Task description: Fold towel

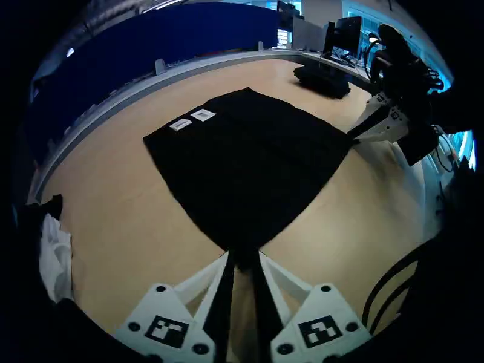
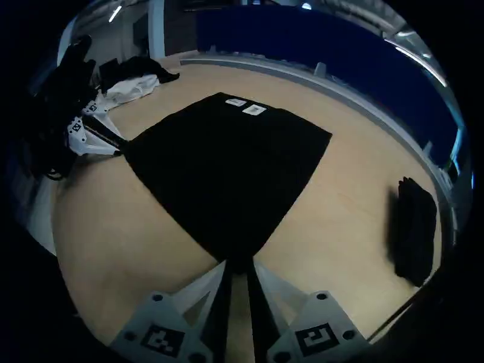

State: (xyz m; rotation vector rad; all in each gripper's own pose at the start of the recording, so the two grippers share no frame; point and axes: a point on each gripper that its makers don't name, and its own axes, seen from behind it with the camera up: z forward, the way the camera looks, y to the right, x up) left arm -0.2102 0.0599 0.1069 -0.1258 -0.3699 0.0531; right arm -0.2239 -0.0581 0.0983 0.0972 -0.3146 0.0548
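A black towel (image 1: 248,163) lies spread flat on the wooden table (image 1: 121,206), with two small white labels (image 1: 192,120) near its far edge. My left gripper (image 1: 244,257) is shut on the towel's nearest corner. My right gripper (image 1: 353,138), held by a gloved hand, pinches the corner at the right. In the right gripper view the same towel (image 2: 230,169) spreads ahead, and my right gripper (image 2: 241,266) is shut on its near corner. There, at the far left, the left gripper (image 2: 121,148) holds the adjacent corner.
A white cloth (image 1: 54,254) lies at the table's left edge. A folded black stack (image 2: 414,230) sits to the right, with white and black cloths (image 2: 136,81) at the back left. A blue partition (image 1: 151,42) runs behind the table; a monitor (image 1: 345,33) stands beyond.
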